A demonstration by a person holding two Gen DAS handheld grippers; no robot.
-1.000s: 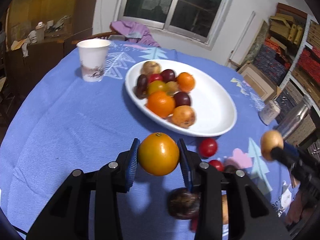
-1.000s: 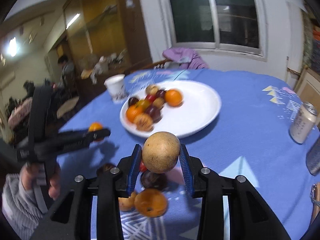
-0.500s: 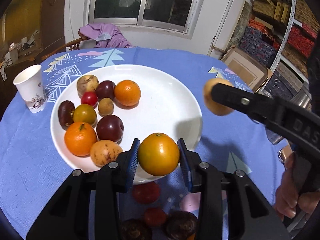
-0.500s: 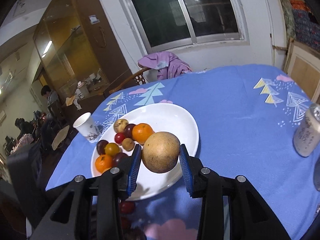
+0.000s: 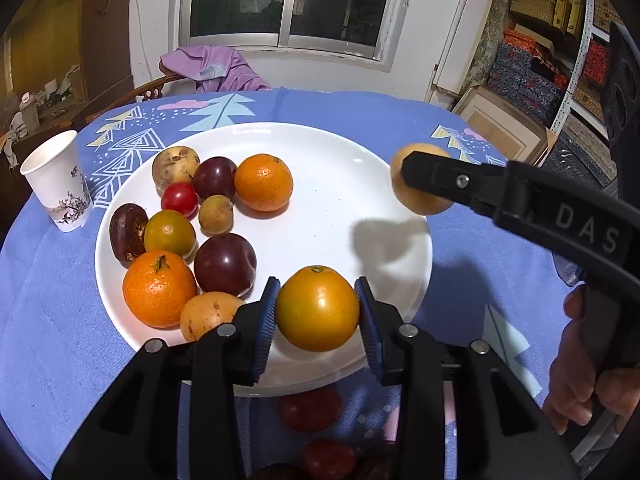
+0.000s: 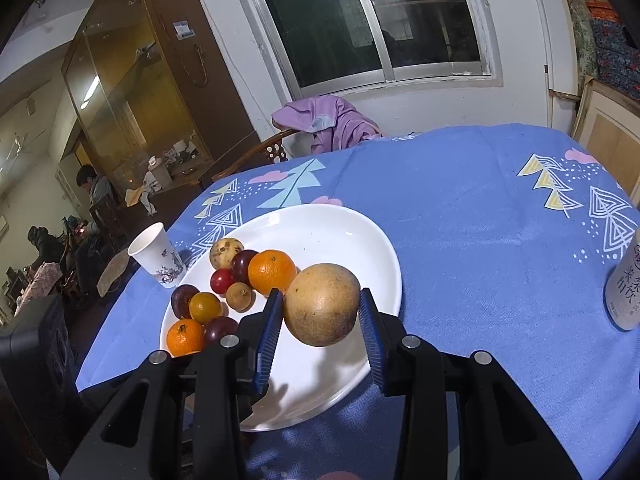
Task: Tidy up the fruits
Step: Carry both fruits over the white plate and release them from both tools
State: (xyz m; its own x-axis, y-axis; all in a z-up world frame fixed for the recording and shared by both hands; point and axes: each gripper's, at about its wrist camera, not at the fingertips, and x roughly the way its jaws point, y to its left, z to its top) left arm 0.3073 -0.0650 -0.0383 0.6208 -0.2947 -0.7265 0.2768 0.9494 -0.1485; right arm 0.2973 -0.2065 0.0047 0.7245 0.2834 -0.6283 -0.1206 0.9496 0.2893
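Left gripper [image 5: 317,309]: jaws pinching a yellow-orange citrus [image 5: 317,308] between the blue pads, held above the near rim of the white plate [image 5: 340,184]. Right gripper [image 6: 321,312]: jaws clamped on a round tan-brown fruit [image 6: 322,304], held over the plate's right edge; in the left wrist view the same fruit [image 5: 420,196] sits at the plate's right rim, partly hidden by the black finger.

Plate contents, grouped on its left half: two oranges [image 5: 159,289] [image 5: 263,182], two dark plums [image 5: 225,265], a small red fruit [image 5: 179,199], a greenish-yellow citrus [image 5: 170,233], a small brown fruit [image 5: 215,214], two tan fruits and a dark brown one at the left edge.

On the blue tablecloth [image 5: 48,320] just beside the plate's near edge, under the left gripper, lie two red fruits [image 5: 310,408]; darker shapes beside them are too blurred to identify.

A paper cup [image 5: 58,182] stands left of the plate. A drink can [image 6: 626,292] stands well to the right
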